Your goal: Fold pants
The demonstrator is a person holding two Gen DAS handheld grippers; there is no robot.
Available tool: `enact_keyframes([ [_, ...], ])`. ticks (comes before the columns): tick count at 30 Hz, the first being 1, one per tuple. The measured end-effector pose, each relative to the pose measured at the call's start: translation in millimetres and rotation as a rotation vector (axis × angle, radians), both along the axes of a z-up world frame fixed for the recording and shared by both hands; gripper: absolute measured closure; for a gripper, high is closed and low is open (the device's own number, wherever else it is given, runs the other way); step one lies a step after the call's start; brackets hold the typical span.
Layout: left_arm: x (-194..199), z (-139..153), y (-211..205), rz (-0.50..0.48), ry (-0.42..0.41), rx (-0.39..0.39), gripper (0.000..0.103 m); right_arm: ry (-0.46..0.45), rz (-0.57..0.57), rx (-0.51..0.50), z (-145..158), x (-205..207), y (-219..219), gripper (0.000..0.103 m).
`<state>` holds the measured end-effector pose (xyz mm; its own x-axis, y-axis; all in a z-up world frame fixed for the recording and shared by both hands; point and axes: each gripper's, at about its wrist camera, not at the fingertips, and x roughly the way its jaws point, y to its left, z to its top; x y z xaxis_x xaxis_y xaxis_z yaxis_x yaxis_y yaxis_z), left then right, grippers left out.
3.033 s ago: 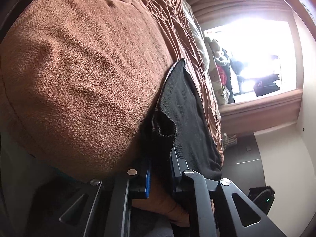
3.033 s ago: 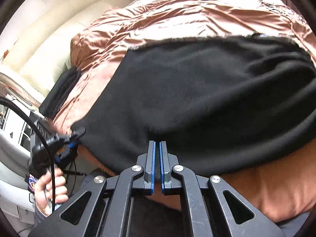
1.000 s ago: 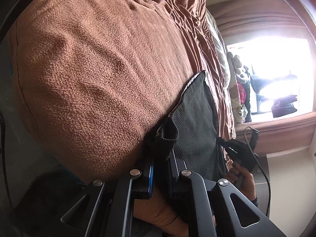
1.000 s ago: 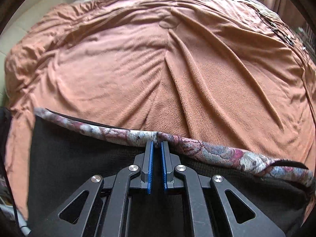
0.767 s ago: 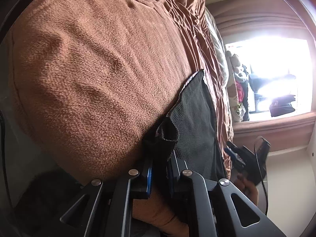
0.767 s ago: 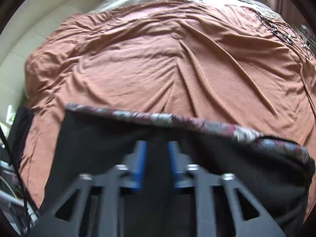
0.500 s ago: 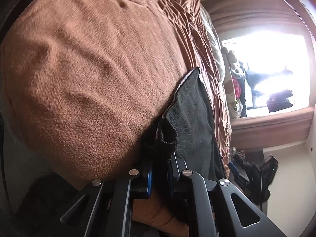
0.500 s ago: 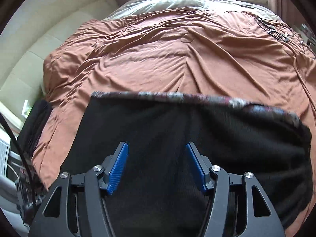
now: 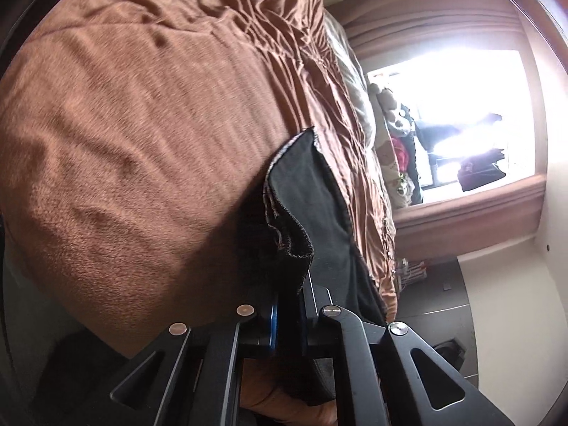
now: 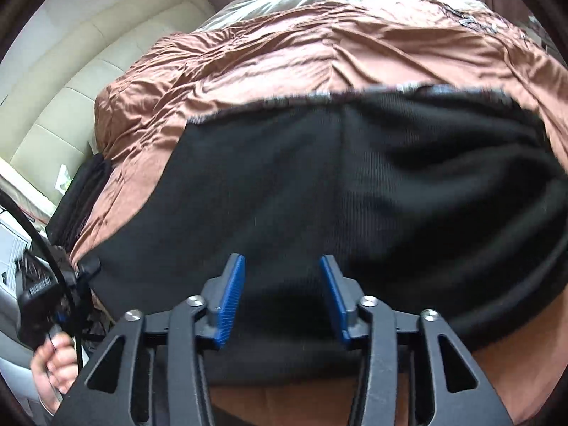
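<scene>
Pants (image 10: 355, 184) on blanket (image 10: 284, 56); left tool (image 9: 287, 319) pinching edge, right tool (image 10: 282, 294) closing, empty

Bed (image 10: 269, 56): brown blanket (image 9: 135, 135) is bare above and left of the black pants (image 10: 319, 191); open passage there for a hand-held gripper.

Obstacles:
- Pants cover the near middle of the bed, running right to the frame edge.
- Dark folded item (image 10: 76, 195) at the bed's left edge, just beside the pants' left corner.
- Left hand-held gripper (image 10: 88, 269), its cable and the hand (image 10: 53, 358) occupy the gap at the near left corner.
- Padded cream headboard (image 10: 67, 88) closes the far left.
- Soft toys (image 9: 394, 131) line the window side.
</scene>
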<state>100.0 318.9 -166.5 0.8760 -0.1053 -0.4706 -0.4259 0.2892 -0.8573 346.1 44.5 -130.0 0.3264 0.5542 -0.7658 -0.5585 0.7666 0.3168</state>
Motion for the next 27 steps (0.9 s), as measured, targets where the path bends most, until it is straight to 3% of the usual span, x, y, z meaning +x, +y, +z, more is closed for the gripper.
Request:
enact_keyframes([
  [13, 22, 36, -7, -0.048, -0.046, 0.058, 0.095, 0.055, 0.001, 0.015, -28, -46, -24, 0.07],
  [20, 38, 59, -15, -0.091, -0.087, 0.085, 0.095, 0.007, -0.039, 0.113, 3, -32, -36, 0.07],
  [23, 45, 69, -20, -0.113, -0.102, 0.098, 0.095, 0.02, -0.054, 0.143, 1, -24, -39, 0.07],
  [27, 53, 81, -26, -0.136, -0.119, 0.114, 0.095, 0.066, -0.051, 0.145, -17, -22, -34, 0.078],
])
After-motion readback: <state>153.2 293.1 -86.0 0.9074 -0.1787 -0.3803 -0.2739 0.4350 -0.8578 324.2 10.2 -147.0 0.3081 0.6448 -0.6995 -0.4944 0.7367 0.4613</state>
